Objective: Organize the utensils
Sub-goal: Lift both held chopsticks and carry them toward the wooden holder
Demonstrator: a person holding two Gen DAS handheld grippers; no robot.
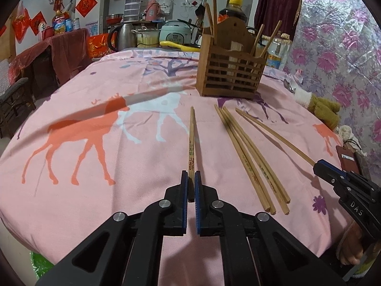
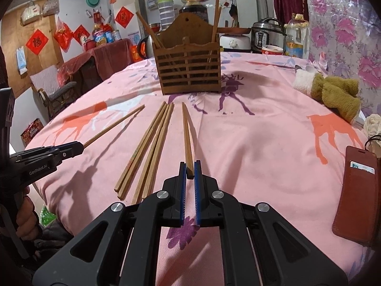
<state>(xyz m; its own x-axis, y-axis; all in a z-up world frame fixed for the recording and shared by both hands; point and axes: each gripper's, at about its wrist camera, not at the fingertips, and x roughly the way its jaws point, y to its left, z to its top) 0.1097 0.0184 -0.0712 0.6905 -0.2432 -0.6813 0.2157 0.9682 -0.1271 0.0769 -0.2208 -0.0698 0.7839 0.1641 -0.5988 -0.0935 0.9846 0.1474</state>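
My left claw (image 1: 191, 181) grips one chopstick pair (image 1: 192, 140); my right claw (image 2: 189, 170) grips another pair (image 2: 187, 135). Four loose chopsticks (image 2: 147, 152) lie between, before the wooden holder (image 2: 190, 71) on the worktop (image 2: 262, 143).

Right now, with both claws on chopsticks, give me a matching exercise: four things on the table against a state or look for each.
Things:
1 holder
2 wallet
3 towel
4 loose chopsticks

States:
A lying flat, ungripped
B upright, slatted wood
C crumpled, olive and white
D brown, card showing

Pairs: 1-B, 2-D, 3-C, 4-A
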